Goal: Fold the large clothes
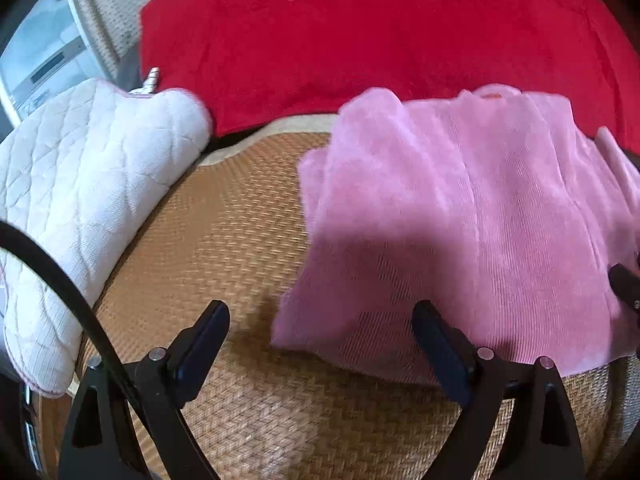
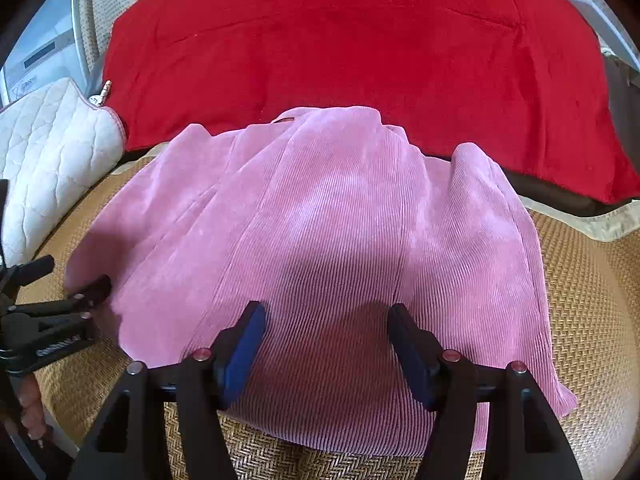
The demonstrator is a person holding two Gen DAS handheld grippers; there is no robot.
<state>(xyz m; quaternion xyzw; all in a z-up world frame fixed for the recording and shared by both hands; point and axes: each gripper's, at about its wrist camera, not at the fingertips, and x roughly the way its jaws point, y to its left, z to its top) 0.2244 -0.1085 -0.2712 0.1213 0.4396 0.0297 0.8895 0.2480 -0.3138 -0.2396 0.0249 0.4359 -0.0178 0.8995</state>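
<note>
1. Woven straw mat (image 1: 224, 240) spread underneath as the working surface, tan and herringbone-patterned, with a pale border at its far edge.
2. Beyond both tongs, a large red blanket (image 2: 360, 60) across the back; a white quilted cushion (image 1: 80, 184) off to the left of the left tongs; a pale window or appliance panel at the far left, too blurred to tell which.
3. Pink corduroy garment (image 2: 328, 240) lying flat on the mat, partly folded, directly ahead of and under the right tongs, ahead and to the right of the left tongs.
4. Left tongs (image 1: 320, 324) spread wide, nothing between the fingers; left finger over bare mat, right finger over the garment's near left corner. Seen from the right wrist view as well (image 2: 86, 290), low beside the garment's left edge.
5. Right tongs (image 2: 326, 320) likewise parted, gripping nothing, hovering over the near middle of the pink cloth, shadow cast on the fabric just ahead.
6. Black cable (image 1: 68, 292) arcing across the left side of the left wrist view, in front of the cushion.
</note>
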